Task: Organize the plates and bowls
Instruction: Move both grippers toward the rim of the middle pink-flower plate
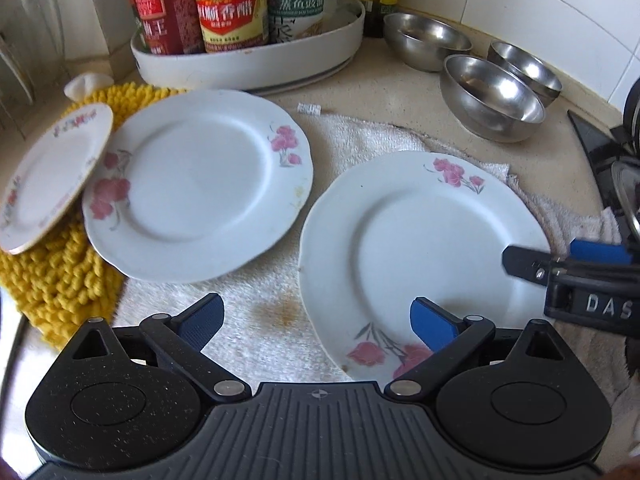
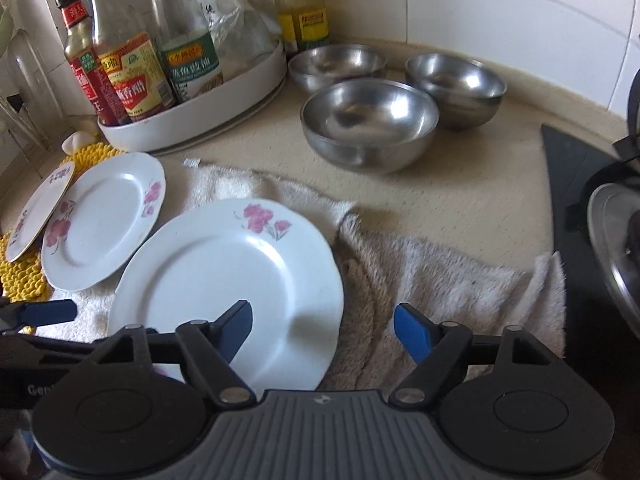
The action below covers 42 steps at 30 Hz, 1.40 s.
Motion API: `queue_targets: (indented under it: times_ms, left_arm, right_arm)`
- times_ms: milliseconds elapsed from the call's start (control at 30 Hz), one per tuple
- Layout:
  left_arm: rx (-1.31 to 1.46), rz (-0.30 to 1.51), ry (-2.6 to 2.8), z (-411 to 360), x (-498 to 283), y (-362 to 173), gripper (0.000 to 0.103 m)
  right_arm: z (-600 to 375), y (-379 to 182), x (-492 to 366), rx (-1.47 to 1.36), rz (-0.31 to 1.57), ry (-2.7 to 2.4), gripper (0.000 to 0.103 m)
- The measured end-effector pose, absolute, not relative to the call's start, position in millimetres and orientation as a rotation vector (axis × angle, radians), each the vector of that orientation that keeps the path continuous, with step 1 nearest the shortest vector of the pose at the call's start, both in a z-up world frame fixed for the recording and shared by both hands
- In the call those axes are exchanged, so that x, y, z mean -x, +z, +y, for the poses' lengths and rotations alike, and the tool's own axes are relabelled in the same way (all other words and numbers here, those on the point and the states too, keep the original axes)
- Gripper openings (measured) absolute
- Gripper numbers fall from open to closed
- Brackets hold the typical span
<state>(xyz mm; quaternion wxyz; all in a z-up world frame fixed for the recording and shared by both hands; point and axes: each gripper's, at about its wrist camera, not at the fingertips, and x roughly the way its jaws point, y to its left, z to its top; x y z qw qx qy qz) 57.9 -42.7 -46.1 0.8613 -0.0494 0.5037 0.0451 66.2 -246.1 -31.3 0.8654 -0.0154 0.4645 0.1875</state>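
both grippers, left gripper (image 1: 316, 320) and right gripper (image 2: 322, 330), hang with jaws wide and empty over the near plate (image 1: 420, 240); two plates (image 1: 200, 184) left, three steel bowls (image 2: 368, 124) far, nothing stacked yet.

Both tilt downward with jaws apart: left hand-held gripper (image 1: 316, 322), right hand-held gripper (image 2: 323, 330).

Glossy glazed plate (image 2: 224, 264), shiny steel bowls (image 2: 368, 124)

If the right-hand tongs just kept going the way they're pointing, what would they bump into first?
Most likely the near flowered plate: the open right tongs straddle its right rim, one finger over the plate, the other over the towel. How high they hover is hard to judge.
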Motion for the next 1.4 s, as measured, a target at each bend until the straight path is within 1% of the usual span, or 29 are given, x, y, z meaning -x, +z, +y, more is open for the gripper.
queue_targets:
  times_ms: [200, 333, 400, 433, 500, 567, 600, 733, 967, 1000, 1100, 1233, 1400]
  left_arm:
    - [0.093, 1.071, 0.082, -48, -66, -53, 0.101]
    - [0.100, 1.073, 0.067, -48, -69, -54, 0.101]
    - [0.093, 1.068, 0.060, -47, -71, -54, 0.101]
    - [0.096, 1.065, 0.055, -45, -73, -55, 0.101]
    - [0.129, 1.074, 0.034, -41, -77, -56, 0.101]
    - [0.110, 1.048, 0.001, -46, -74, -53, 0.090]
    - [0.106, 1.037, -0.024, -50, -72, -50, 0.080]
    - [0.066, 1.042, -0.061, -61, -70, -51, 0.091]
    - [0.037, 1.024, -0.124, -78, -64, -43, 0.090]
    - [0.023, 1.012, -0.142, -82, -63, -41, 0.089]
    - [-0.012, 1.016, -0.158, -88, -64, -43, 0.091]
    - [0.035, 1.025, -0.141, -75, -63, -44, 0.091]
    - [0.077, 0.969, -0.021, -45, -55, -26, 0.093]
  right_arm:
    - [-249, -36, -69, 0.024, 0.994, 0.415, 0.089]
    - [-249, -31, -66, -0.025, 1.020, 0.477, 0.080]
    - [-250, -33, -66, -0.057, 1.023, 0.522, 0.080]
    - [-250, -38, -69, -0.075, 1.040, 0.529, 0.078]
    - [-250, -40, -70, -0.093, 1.045, 0.536, 0.078]
    - [-248, -37, -66, -0.071, 1.033, 0.545, 0.077]
    - [-250, -38, -65, -0.085, 1.037, 0.550, 0.076]
    - [-267, -38, -62, -0.165, 1.054, 0.576, 0.076]
    - [-282, -21, -51, -0.074, 0.993, 0.534, 0.076]
    - [-286, -20, -52, -0.079, 1.002, 0.562, 0.076]
    - [-288, -23, -53, -0.046, 1.035, 0.512, 0.076]
    - [-294, -20, -53, -0.089, 1.008, 0.508, 0.076]
    - [-282, -6, -64, -0.065, 0.928, 0.562, 0.076]
